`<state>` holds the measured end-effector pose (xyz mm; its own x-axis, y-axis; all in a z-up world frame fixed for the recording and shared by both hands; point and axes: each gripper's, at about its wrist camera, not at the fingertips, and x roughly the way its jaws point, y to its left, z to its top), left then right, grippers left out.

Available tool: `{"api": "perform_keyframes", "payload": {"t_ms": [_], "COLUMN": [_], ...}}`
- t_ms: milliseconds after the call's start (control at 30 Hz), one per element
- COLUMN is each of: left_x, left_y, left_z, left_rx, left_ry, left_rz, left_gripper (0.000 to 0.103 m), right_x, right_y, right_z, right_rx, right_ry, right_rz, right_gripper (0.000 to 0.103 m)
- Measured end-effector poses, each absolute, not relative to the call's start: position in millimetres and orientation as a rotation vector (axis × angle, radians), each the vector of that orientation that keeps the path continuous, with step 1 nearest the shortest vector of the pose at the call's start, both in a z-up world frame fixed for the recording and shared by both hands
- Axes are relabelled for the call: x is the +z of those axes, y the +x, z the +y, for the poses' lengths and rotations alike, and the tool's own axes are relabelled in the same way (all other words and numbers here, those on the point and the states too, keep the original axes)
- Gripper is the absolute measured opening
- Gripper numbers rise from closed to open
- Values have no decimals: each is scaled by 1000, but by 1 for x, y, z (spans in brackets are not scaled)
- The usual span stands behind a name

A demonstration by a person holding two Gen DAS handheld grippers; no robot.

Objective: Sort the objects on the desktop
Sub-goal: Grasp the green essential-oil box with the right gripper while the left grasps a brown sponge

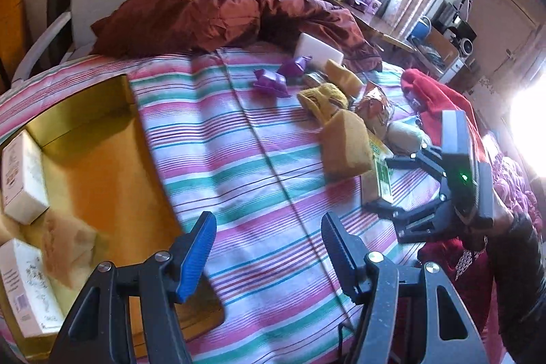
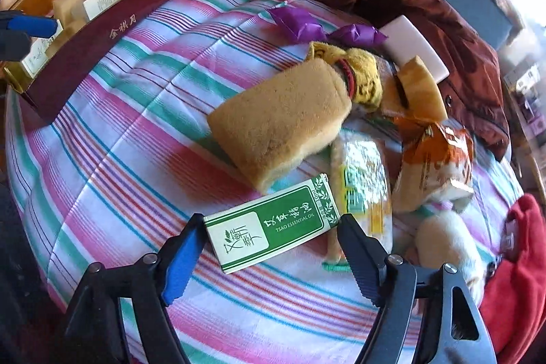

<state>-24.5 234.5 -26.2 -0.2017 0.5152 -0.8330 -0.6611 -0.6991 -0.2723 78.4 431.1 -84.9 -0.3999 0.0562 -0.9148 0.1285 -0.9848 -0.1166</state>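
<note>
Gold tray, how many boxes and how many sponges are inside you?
White boxes: 2
Sponges: 1
Total: 3 showing in the gold tray; the left gripper hides one corner of it.

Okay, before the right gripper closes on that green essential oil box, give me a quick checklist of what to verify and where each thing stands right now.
1. Green essential oil box sits between the right gripper fingers: ok.
2. Fingers wide enough to span the box: ok, both ends lie just inside them.
3. Pads pressing on the box: not ok, nothing is gripped yet.
4. Neighbours clear of the fingers: not ok, the sponge touches the box's far edge and the clear snack packet lies by the black finger.
5. Gold tray has bare floor for the box: ok.
6. Left gripper out of the way: ok, open and empty above the striped cover.
</note>
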Motion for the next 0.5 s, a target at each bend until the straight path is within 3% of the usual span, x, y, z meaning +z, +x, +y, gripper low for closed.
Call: {"api": "perform_keyframes", "payload": {"t_ms": [233,500], "left_x": [-34,-48], "left_y": [-22,-22], "left_z": [298,376], "left_rx": [1896,1817], "left_ry": [-1270,-1265], "left_rz": [271,364], "left_gripper": [65,65], "right_x": [-79,-77], "right_y": [109,114], "right_z": [443,439], "right_rx": [-2689,-2725], "right_ry": [1668,1646], "right_rz": [25,23], "right_gripper": [78,78]}}
